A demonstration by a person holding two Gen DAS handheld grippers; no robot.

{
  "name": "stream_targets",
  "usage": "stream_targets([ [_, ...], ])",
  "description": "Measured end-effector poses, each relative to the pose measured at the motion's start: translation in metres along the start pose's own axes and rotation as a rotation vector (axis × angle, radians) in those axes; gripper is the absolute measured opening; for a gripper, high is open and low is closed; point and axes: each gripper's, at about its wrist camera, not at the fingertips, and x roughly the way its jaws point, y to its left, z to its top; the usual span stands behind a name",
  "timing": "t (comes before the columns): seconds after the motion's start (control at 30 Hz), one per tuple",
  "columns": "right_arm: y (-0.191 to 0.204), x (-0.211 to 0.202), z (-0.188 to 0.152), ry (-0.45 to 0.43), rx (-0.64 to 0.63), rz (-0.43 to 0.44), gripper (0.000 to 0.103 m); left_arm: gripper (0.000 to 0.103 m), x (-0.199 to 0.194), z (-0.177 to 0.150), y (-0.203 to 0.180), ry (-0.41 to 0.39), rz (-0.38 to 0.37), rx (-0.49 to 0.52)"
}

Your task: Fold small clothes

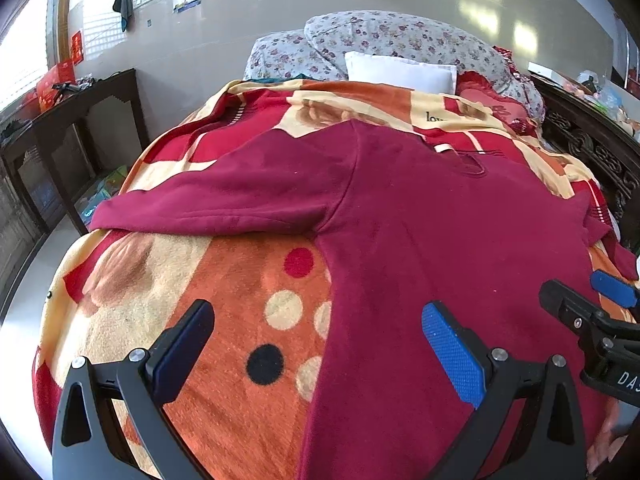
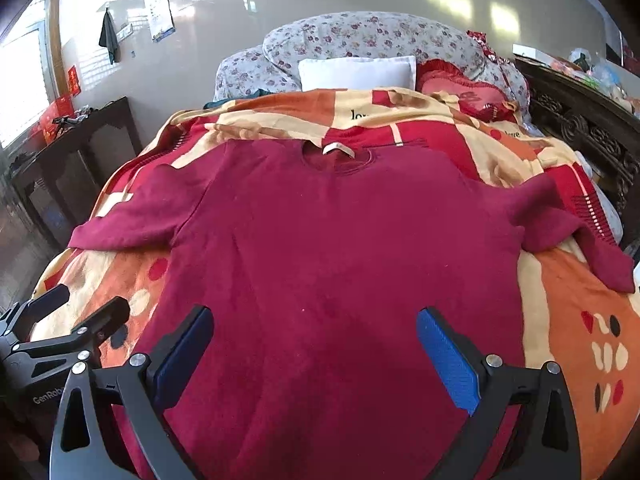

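A dark red long-sleeved top (image 2: 340, 240) lies spread flat on the bed, front up, collar and white label (image 2: 338, 149) at the far end, both sleeves stretched out sideways. My left gripper (image 1: 318, 328) hovers open above the garment's left side edge (image 1: 420, 240), one finger over the blanket, one over the cloth. My right gripper (image 2: 314, 332) hovers open over the lower middle of the top, nothing between its fingers. Each gripper shows at the edge of the other's view: the right gripper (image 1: 584, 292) and the left gripper (image 2: 76, 308).
A patterned orange, red and cream blanket (image 1: 224, 320) covers the bed. Floral bedding (image 2: 360, 36), a white pillow (image 2: 356, 72) and a red cushion (image 2: 460, 92) are piled at the far end. A dark wooden table (image 1: 80, 120) stands left; a carved dark bed frame (image 2: 580, 128) runs along the right.
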Motion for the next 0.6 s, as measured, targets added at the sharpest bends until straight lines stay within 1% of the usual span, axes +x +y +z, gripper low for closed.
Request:
stream_targets([
  [0.33,0.007,0.022,-0.002,0.03,-0.016,-0.033,0.103,0.103,0.017,0.004,0.013,0.021,0.022,-0.02],
  [0.6,0.016,0.039,-0.003,0.063,-0.036,-0.022,0.103,0.103,0.025,0.011,0.037,0.03,0.05,-0.058],
])
